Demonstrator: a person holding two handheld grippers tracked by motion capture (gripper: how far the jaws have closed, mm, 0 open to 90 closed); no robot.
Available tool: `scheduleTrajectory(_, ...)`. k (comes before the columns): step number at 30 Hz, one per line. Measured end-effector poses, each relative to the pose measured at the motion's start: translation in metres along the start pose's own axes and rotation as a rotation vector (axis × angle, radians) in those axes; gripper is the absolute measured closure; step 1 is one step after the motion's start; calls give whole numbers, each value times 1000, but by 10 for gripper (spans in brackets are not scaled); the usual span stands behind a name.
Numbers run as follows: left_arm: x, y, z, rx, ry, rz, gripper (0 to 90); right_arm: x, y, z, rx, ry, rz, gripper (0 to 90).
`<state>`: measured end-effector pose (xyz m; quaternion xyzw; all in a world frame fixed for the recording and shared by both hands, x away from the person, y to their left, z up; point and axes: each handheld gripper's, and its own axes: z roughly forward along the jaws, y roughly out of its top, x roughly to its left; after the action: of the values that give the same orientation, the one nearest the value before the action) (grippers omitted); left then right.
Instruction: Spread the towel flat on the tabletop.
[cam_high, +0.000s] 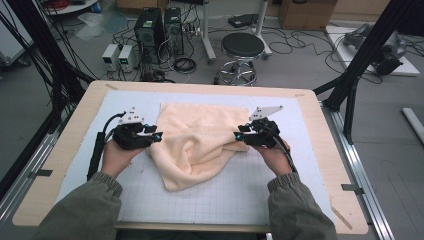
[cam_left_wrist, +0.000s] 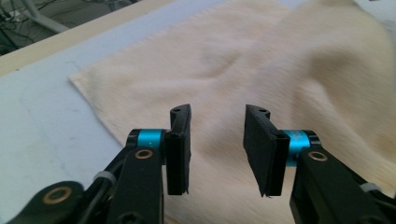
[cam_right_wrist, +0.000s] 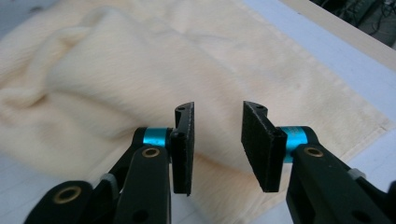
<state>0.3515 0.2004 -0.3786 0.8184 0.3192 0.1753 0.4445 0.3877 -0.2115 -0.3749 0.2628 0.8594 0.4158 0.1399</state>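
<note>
- We see a big wooden worktop (cam_high: 60, 165) with a white mat (cam_high: 240, 195) full of little squares lying on top of it.
- On the mat lies a soft, cream-yellow towel (cam_high: 200, 135). It sits in the middle of the mat, more to the far side. Its far part lies flat, and its near part is bunched up in folds with one corner hanging toward us.
- Our two arms in grey-green sleeves (cam_high: 85, 210) come in from the near edge, one on each side of the towel.
- Our left gripper (cam_high: 159, 135) is at the towel's left edge. In the left gripper view (cam_left_wrist: 217, 140) its two black jaws stand apart, with a clear gap. The towel (cam_left_wrist: 280, 60) shows behind and below the gap, but the jaws do not pinch it. They have let go.
- Our right gripper (cam_high: 237, 136) is at the towel's right edge, where the cloth is folded over. In the right gripper view (cam_right_wrist: 217, 140) its jaws stand apart too. The towel (cam_right_wrist: 116, 70) lies past them and nothing is pinched between them.
- Each gripper has a grey three-cornered plate on top and a black cable that runs back along our arm.
- Far behind the worktop, on the grey floor, we see a round black stool (cam_high: 242, 47), two black computer boxes (cam_high: 149, 27) and lots of cables.
</note>
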Motion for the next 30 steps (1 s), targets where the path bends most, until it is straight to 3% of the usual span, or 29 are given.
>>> scheduleTrajectory(3,-21,-14,-3,17,-26,25,549,15,-9,-9,0,14,-36,628)
scheduleTrajectory(5,-34,-24,-2,42,-42,54,494,23,-12,-10,46,63,-34,619)
scheduleTrajectory(7,-45,-34,0,49,-82,58,483,31,-13,-9,72,84,-68,619)
scheduleTrajectory(9,-56,-43,3,69,-116,78,455,40,-16,-7,36,81,-110,632)
scheduleTrajectory(14,-67,-51,16,141,-173,115,434,44,-32,15,70,141,-89,606)
scheduleTrajectory(16,-68,-53,21,166,-195,114,467,44,-35,26,103,159,-83,579)
scheduleTrajectory(19,-70,-56,23,161,-224,111,627,46,-36,42,120,161,-96,574)
scheduleTrajectory(22,-73,-55,22,160,-220,129,767,48,-36,53,111,155,-99,662)
scheduleTrajectory(26,-75,-52,20,162,-192,140,826,50,-34,51,120,154,-121,833)
scheduleTrajectory(30,-72,-49,6,119,-170,130,833,53,-33,42,124,162,-132,856)
